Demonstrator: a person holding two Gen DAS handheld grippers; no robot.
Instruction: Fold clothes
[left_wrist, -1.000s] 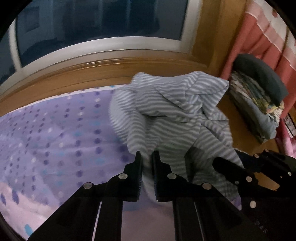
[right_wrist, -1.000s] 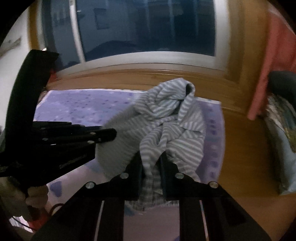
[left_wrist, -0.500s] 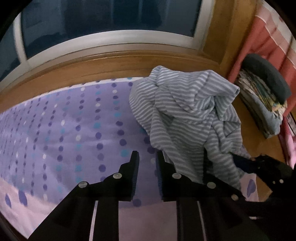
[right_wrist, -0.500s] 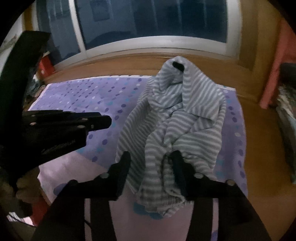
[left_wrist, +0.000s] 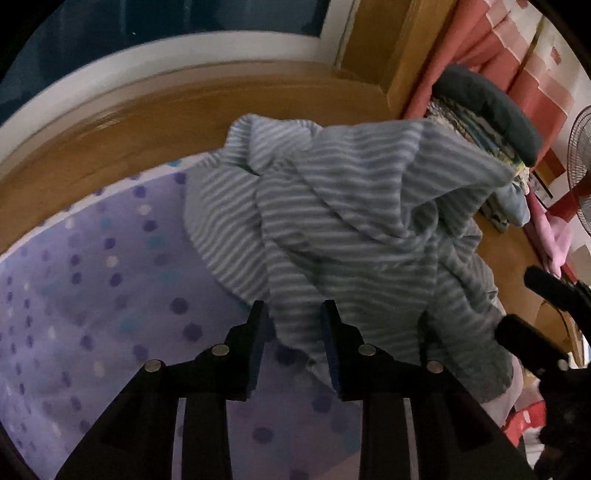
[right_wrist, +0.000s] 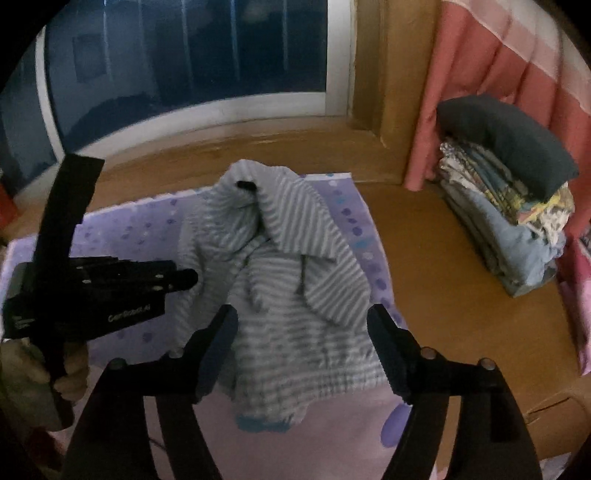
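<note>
A wooden floor (right_wrist: 436, 258) carries a purple dotted sheet (right_wrist: 140, 232), spread flat below the window. On the sheet lies 1 crumpled striped garment (right_wrist: 295, 273), bunched toward its right edge. Farther right, directly on the floor beside the curtain, stands a stack of folded clothes (right_wrist: 506, 206) with a dark cushion (right_wrist: 506, 140) on top.

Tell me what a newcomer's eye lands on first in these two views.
First, the crumpled grey-and-white striped garment, heaped in the middle of the purple dotted sheet, with both grippers open around its near edge: the right gripper spread wide, the left gripper narrower. Next, the stack of folded clothes on the wooden floor at right, before the pink curtain, and the dark window behind.
</note>
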